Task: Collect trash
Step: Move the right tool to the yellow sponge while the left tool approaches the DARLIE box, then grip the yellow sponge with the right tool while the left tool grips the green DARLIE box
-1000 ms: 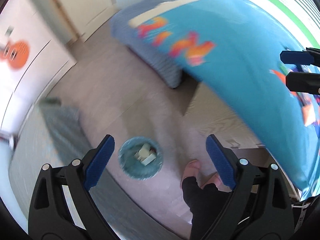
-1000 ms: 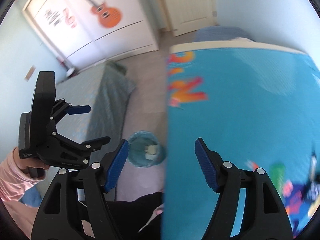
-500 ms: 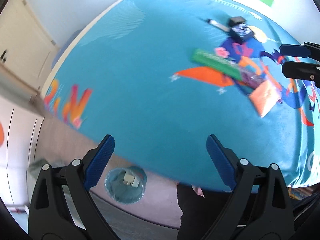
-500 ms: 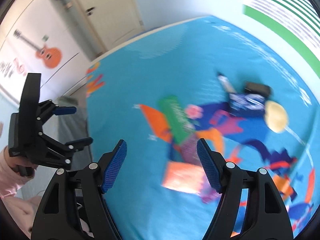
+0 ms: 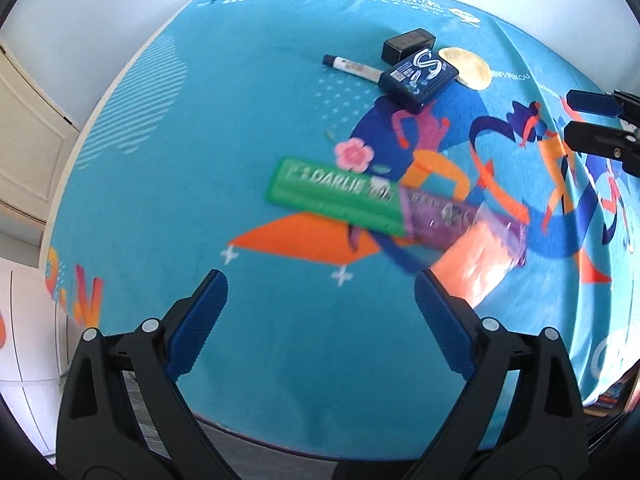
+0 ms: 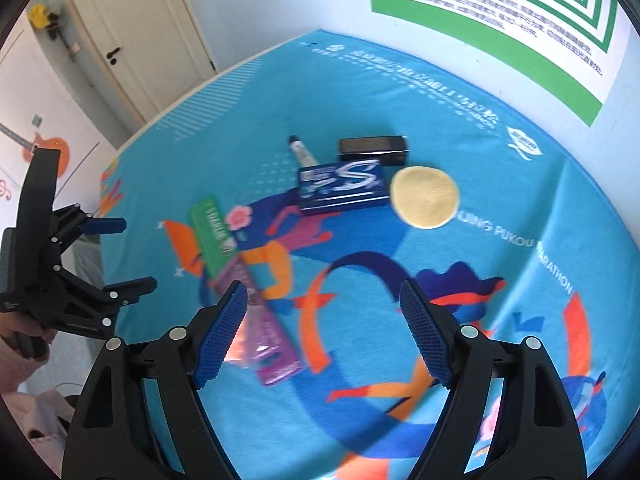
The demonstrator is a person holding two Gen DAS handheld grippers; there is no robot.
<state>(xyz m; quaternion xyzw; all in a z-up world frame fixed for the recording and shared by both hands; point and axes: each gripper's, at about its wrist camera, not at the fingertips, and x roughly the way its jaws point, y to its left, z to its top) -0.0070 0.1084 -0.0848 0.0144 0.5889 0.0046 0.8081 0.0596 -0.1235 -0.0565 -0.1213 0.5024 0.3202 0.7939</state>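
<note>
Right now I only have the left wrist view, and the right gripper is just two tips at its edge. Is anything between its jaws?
Observer: No. The right wrist view shows the right gripper with its jaws opening and nothing between them, only the blue cloth below.
Reviewer: Is any trash near it?
Observer: The purple wrapper lies on the cloth and runs under the pad on the picture's left side, apart from it.
Reviewer: Who carries the left gripper?
Observer: A hand with a pink sleeve grips its handle at that view's left edge. The left gripper is open and empty.
</note>
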